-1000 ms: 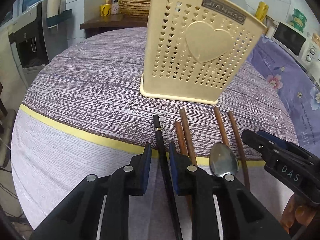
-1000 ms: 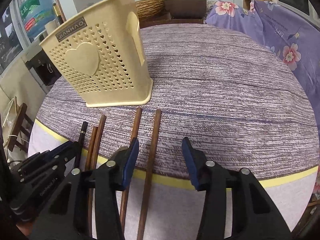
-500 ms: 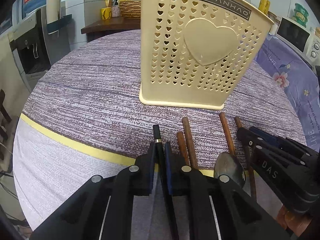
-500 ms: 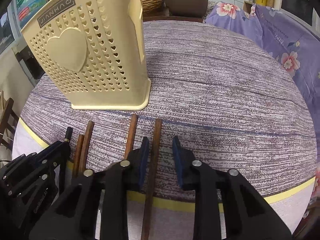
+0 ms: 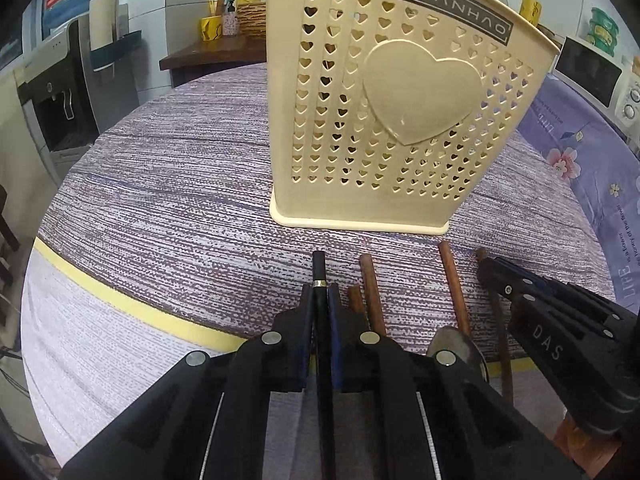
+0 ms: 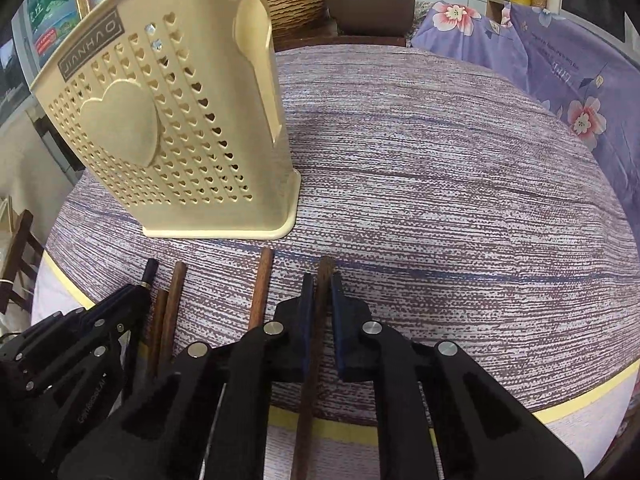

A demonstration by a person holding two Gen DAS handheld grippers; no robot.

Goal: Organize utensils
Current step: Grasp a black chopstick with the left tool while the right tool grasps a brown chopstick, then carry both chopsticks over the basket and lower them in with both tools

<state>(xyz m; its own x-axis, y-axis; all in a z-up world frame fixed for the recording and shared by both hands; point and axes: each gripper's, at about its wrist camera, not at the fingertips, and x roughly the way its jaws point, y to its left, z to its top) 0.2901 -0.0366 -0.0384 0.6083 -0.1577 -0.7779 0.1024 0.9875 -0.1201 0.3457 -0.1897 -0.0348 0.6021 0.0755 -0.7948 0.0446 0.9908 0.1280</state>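
Each gripper pinches a utensil lying lengthwise along its fingers on the surface (image 5: 168, 200), the left gripper (image 5: 320, 300) a black chopstick (image 5: 319, 268), the right gripper (image 6: 320, 292) a brown chopstick (image 6: 325, 270), both pointing toward the cream holder (image 5: 400, 120) straight ahead.

The left gripper (image 5: 320, 296) was low over the table, its two fingers closed on a black chopstick (image 5: 319, 268). The right gripper (image 6: 320, 284) was just beside it, fingers pressed on a brown chopstick (image 6: 325, 270)
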